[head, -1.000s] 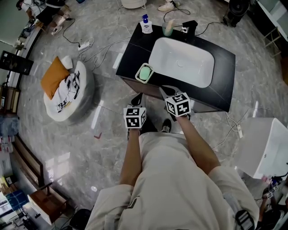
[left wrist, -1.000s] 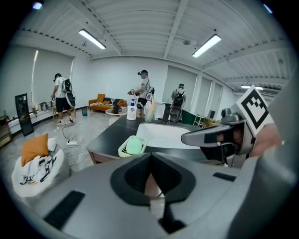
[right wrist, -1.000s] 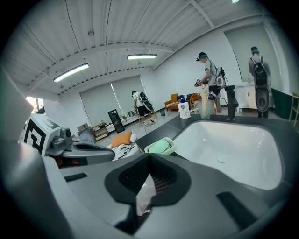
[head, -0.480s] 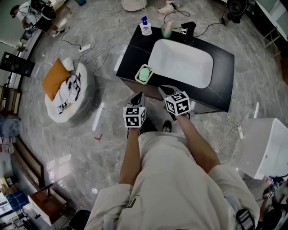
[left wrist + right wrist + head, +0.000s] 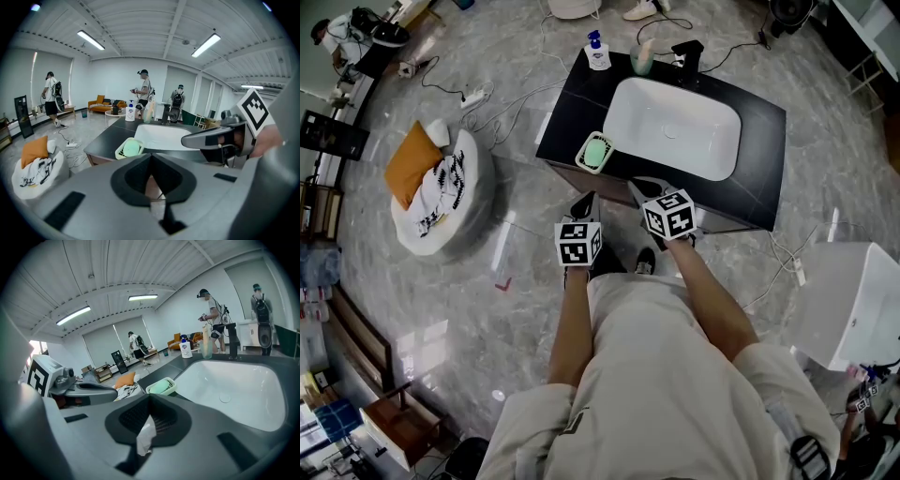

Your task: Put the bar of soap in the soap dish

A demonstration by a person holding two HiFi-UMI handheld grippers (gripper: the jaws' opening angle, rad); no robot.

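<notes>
Both the left gripper (image 5: 585, 203) and right gripper (image 5: 638, 187) are pressed together, empty, while the bar of soap (image 5: 598, 152) already lies in the soap dish (image 5: 580, 153), just ahead-left of the 2 tips, nearer the left's, long axis running roughly away.

In the head view the black countertop (image 5: 572, 105), its white basin (image 5: 672, 127) and the pale green plastic soap dish (image 5: 595, 151) slid slightly up and left, and a person (image 5: 337, 26) in the top-left corner came further into sight.
</notes>
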